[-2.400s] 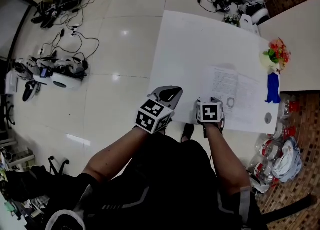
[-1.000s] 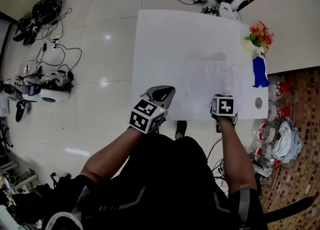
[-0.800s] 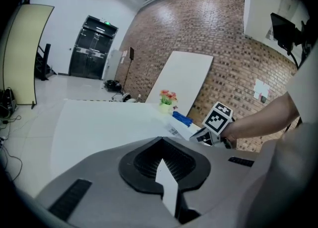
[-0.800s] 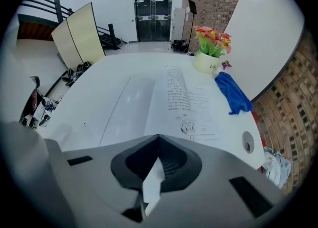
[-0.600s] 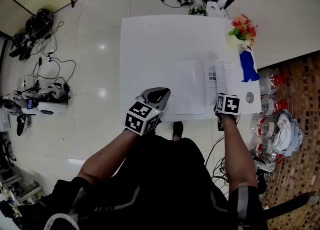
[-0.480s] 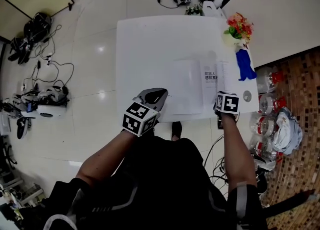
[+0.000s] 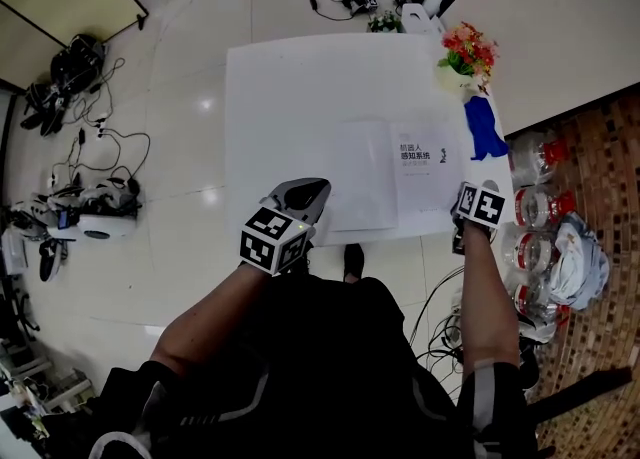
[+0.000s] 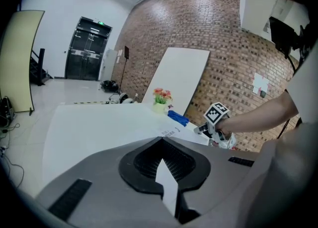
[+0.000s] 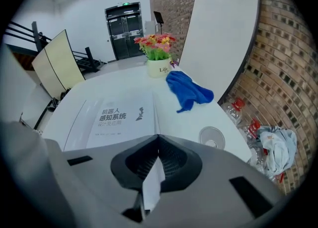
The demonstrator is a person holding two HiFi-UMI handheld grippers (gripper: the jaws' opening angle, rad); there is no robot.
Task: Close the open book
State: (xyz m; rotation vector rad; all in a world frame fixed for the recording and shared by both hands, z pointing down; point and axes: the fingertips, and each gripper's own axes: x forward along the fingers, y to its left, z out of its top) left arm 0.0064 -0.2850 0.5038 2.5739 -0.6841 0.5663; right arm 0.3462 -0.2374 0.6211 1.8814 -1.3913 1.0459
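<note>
The book point(image 7: 425, 167) lies flat on the white table point(image 7: 290, 97) with its title cover up; it is also in the right gripper view point(image 9: 117, 117). A blank white leaf point(image 7: 355, 187) adjoins its left side, and I cannot tell whether it belongs to the book. My right gripper point(image 9: 156, 145) is shut and empty. It hangs at the table's near right corner point(image 7: 465, 219), just right of the book and clear of it. My left gripper point(image 7: 308, 193) is shut with nothing in it point(image 8: 163, 145), near the front edge left of the white leaf.
A flower pot point(image 7: 462, 52) and a blue cloth point(image 7: 483, 132) sit at the table's right edge, and a round clear lid point(image 9: 212, 136) lies near the corner. Bottles and bags point(image 7: 540, 252) crowd the floor to the right. Cables and devices point(image 7: 90, 197) lie on the left.
The open text pages are gone and the title cover now lies flat. My right gripper has drawn away to the right, off the book. My left gripper shifted slightly left.
</note>
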